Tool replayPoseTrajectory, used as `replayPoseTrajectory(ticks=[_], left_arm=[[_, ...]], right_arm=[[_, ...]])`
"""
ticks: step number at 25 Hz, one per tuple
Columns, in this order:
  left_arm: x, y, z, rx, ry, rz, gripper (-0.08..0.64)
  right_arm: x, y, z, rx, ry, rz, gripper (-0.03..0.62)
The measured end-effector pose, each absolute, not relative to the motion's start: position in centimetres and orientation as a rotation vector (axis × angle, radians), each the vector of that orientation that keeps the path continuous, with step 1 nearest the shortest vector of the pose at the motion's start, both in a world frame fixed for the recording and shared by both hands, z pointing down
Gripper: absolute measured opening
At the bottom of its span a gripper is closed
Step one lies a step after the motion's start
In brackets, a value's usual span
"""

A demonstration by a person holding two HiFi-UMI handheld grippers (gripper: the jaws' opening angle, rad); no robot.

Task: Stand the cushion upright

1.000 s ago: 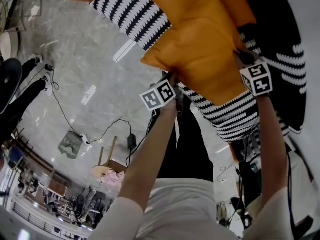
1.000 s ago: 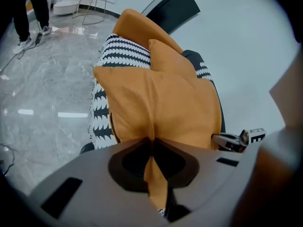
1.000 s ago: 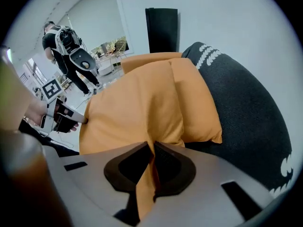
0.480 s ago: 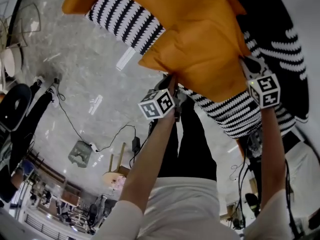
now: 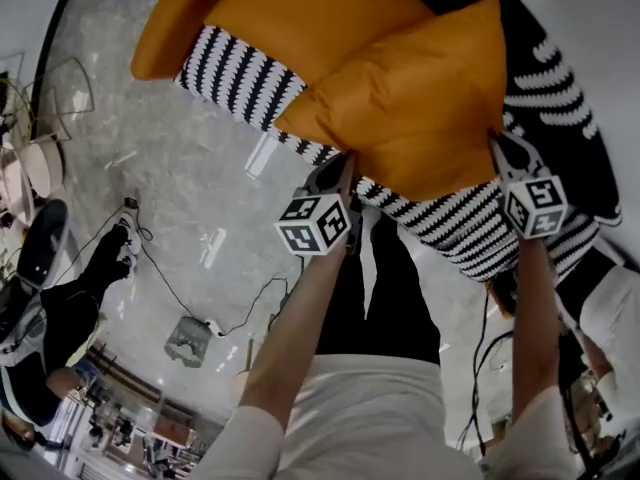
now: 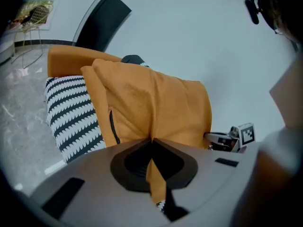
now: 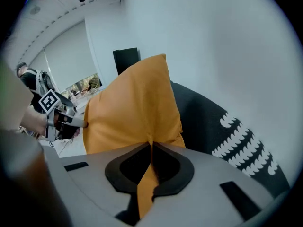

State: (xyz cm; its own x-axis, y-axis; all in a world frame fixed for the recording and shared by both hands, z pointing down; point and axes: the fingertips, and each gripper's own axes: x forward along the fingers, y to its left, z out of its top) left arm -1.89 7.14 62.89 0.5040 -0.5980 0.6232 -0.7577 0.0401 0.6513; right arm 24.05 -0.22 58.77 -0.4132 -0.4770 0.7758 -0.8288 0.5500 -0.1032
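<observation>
An orange cushion (image 5: 410,98) hangs over a black-and-white striped seat (image 5: 240,73), lifted by its two near corners. My left gripper (image 5: 345,166) is shut on the left corner; in the left gripper view a fold of orange fabric (image 6: 152,174) is pinched where the jaws meet (image 6: 152,143). Across the cushion, my right gripper (image 5: 497,146) is shut on the right corner, and the right gripper view shows fabric (image 7: 144,183) caught in the closed jaws (image 7: 151,146). The cushion (image 7: 132,110) rises steeply ahead of them. Each gripper appears in the other's view: right gripper (image 6: 218,141), left gripper (image 7: 78,123).
A second orange cushion (image 5: 290,13) lies behind on the seat. A black cushion with white marks (image 5: 565,78) sits to the right. Cables (image 5: 170,288) and a small grey device (image 5: 188,340) lie on the marble floor (image 5: 180,188). A person (image 5: 60,308) stands at far left.
Both grippers have risen with the cushion's near corners, and the cushion now tilts up more steeply off the seat.
</observation>
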Motion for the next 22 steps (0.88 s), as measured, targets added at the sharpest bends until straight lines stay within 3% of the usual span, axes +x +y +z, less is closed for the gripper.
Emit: replayPoseTrajectory(ticks=[10,22], left_arm=[[1.7,3.0,57.5,1.872,-1.062,0.316,0.008],[12.1,1.8,53.3,2.082,-0.947,0.434,0.008]], right_arm=[[28.9,3.4,55.4,1.302,-2.037,0.748,0.038],[38.3,10.1,54.6,1.554,-2.026,0.879,0.038]])
